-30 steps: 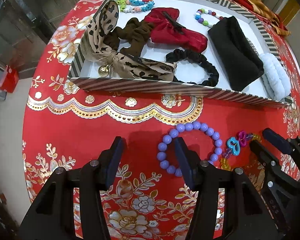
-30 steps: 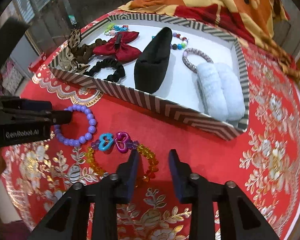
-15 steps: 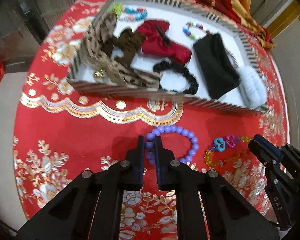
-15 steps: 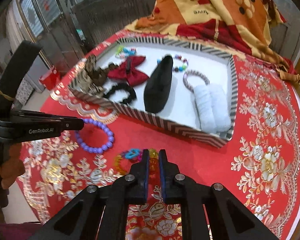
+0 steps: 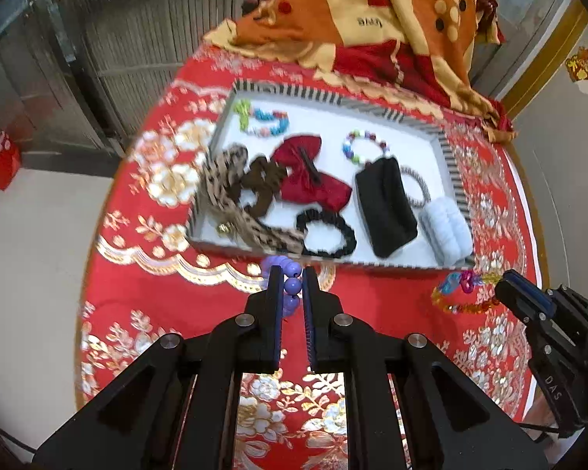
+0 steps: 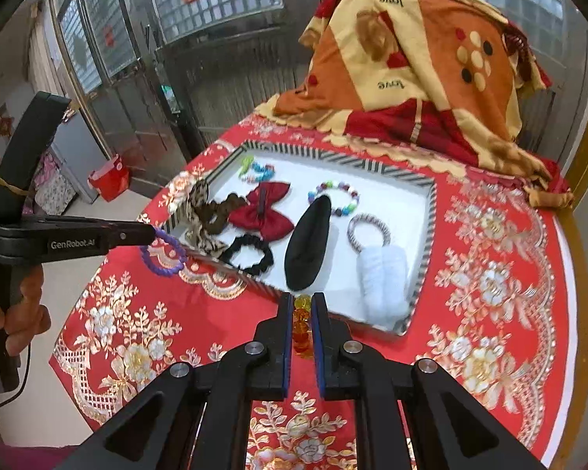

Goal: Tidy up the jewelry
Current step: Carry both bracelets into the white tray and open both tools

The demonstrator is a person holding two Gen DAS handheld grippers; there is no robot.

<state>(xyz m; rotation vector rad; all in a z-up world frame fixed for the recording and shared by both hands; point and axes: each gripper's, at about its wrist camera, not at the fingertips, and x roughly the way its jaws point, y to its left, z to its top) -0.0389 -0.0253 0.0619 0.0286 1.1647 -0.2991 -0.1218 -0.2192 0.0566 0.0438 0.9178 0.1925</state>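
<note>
While the striped tray's near wall [image 5: 333, 264] lies just ahead, left tongs [image 5: 293, 274] grip the purple bracelet [image 6: 164, 254] and right tongs [image 6: 302, 301] the amber bracelet [image 5: 462, 305], both now lifted clear of the bench [image 6: 490, 274].

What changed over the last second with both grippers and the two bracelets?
Both jaws closed, and both bracelets left the cloth. The left gripper took the purple round-bead bracelet; the right gripper took the amber and multicoloured charm bracelet. The striped-rim white tray and its hair accessories stayed put.
</note>
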